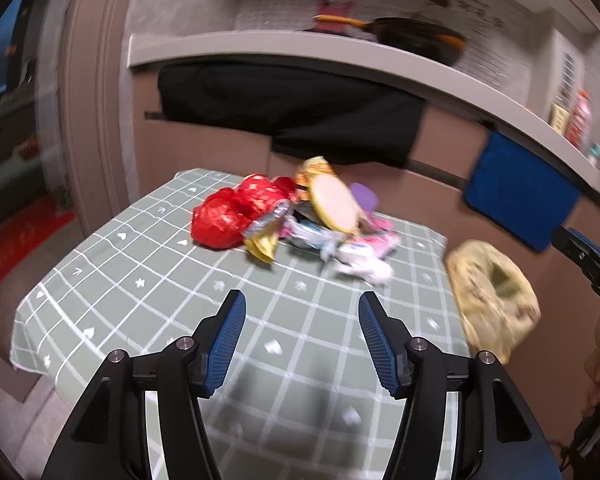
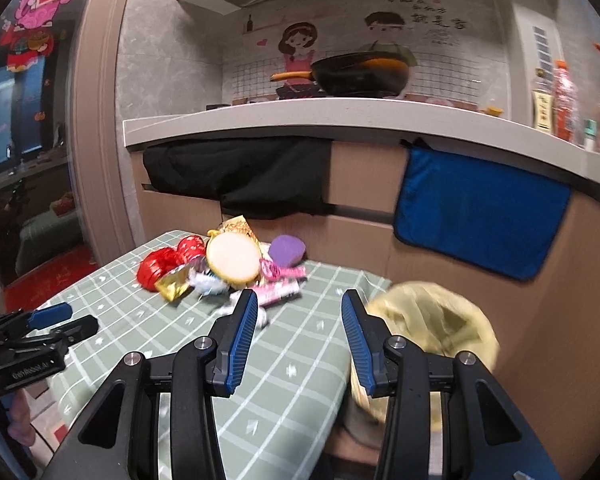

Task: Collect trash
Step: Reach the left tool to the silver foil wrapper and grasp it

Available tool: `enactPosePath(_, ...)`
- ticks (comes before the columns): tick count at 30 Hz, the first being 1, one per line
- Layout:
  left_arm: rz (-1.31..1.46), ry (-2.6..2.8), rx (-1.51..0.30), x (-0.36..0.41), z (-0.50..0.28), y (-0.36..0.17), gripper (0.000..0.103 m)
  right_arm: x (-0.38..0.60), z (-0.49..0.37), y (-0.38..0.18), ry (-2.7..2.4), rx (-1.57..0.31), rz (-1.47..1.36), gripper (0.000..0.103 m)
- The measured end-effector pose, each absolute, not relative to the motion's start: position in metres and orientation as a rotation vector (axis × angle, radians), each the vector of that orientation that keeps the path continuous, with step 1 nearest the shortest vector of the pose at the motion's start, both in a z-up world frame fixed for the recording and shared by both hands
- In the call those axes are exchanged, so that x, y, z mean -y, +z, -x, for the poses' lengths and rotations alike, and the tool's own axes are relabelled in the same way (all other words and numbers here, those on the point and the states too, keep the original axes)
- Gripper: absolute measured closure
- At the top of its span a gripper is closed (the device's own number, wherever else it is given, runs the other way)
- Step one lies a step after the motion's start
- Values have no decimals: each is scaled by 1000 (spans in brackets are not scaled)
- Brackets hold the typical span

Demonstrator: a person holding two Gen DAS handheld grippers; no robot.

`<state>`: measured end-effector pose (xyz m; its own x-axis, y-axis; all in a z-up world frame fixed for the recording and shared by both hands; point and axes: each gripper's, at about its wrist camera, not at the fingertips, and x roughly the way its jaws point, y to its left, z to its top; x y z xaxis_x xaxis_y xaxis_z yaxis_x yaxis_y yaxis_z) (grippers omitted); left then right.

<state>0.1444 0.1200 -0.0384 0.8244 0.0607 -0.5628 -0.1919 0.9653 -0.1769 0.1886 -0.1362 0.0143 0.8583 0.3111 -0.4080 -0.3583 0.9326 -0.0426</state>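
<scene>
A heap of trash lies at the far end of a table with a green checked cloth [image 1: 148, 280]: a crumpled red wrapper [image 1: 230, 216], a gold packet [image 1: 262, 240], a round cream lid [image 1: 334, 204], white and pink wrappers [image 1: 364, 262]. My left gripper [image 1: 302, 300] is open above the cloth, short of the heap, nothing between its fingers. My right gripper [image 2: 298, 300] is open and empty over the table's right part; the heap [image 2: 232, 268] lies ahead to its left. A yellow bag-lined bin [image 2: 424, 328] stands off the table's right edge, also the bin [image 1: 492, 296] in the left view.
A kitchen counter [image 2: 340, 116] with a black pan [image 2: 356, 72] runs behind the table. A black cloth [image 2: 240, 176] and a blue towel [image 2: 476, 208] hang from its cabinets. The left gripper [image 2: 56, 324] shows at the right view's left edge. A doorway opens on the left.
</scene>
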Motion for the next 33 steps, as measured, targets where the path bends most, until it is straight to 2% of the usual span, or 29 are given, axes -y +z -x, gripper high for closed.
enactPosePath(6, 274, 85, -635, -161, -217, -58, 44, 108, -262, 1, 396, -468, 146, 61)
enactPosePath(13, 368, 178, -617, -184, -277, -86, 47, 91, -298, -28, 425, -534, 151, 61)
enactPosePath(20, 395, 210, -783, -199, -332, -125, 52, 93, -321, -54, 430, -610, 165, 61)
enactPosePath(21, 410, 211, -796, -200, -335, -129, 54, 95, -325, -56, 429, -618, 161, 61)
enactPosePath(22, 436, 207, -814, -203, -339, -135, 61, 97, -328, -58, 429, -627, 156, 61)
enactPosePath(23, 461, 196, -830, -205, -342, -139, 74, 99, -332, -60, 429, -635, 150, 61)
enactPosePath(24, 477, 179, -842, -204, -344, -142, 79, 100, -335, -61, 431, -644, 147, 61)
enactPosePath(28, 458, 157, -811, -197, -336, -137, 84, 95, -345, -68, 457, -679, 141, 61)
enactPosePath(33, 405, 128, -759, -182, -294, -115, 84, 82, -362, -84, 515, -761, 86, 61)
